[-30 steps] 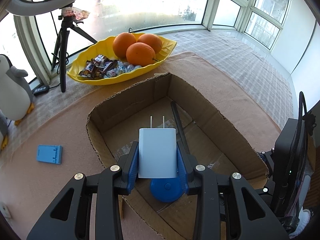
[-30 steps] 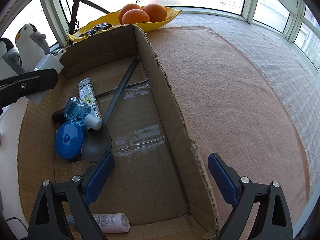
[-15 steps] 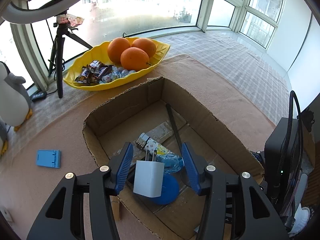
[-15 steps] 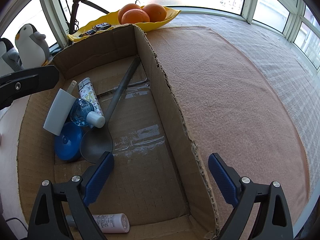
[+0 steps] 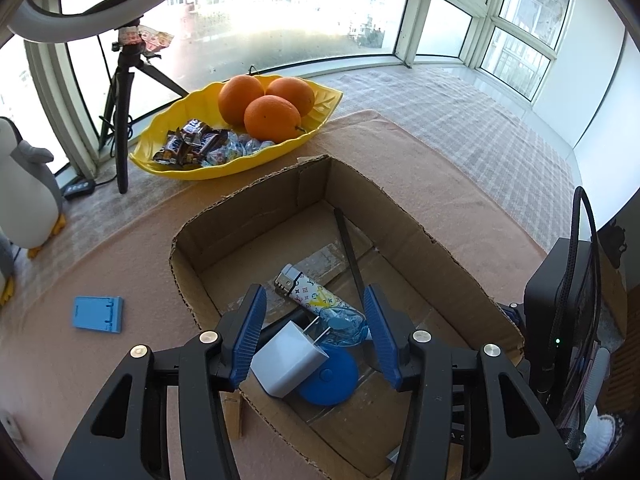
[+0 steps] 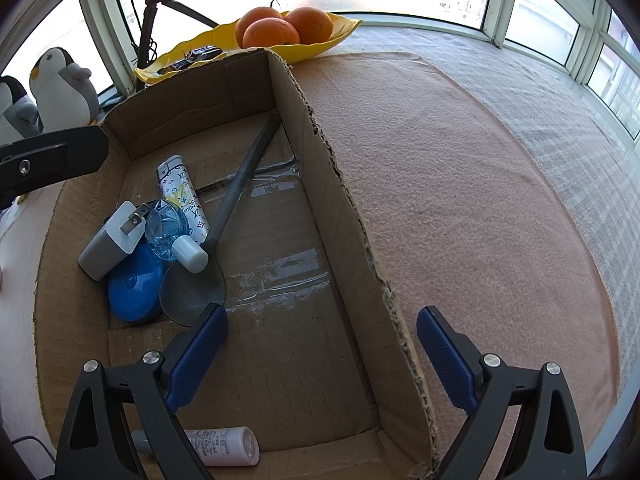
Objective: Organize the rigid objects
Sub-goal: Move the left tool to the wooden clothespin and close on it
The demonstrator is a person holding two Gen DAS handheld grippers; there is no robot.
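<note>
My left fingers (image 5: pixel 256 332) hang spread and empty above the white charger (image 5: pixel 286 364), which lies in the cardboard box (image 5: pixel 404 236) below them.

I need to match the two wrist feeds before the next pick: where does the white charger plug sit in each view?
Left wrist: the white charger plug lies low in the centre, between the left tool's open fingers, tilted against the blue round case.
Right wrist: the plug lies at centre left, in the cardboard box.
Shared landmark: the blue round case, partly under the plug.
</note>
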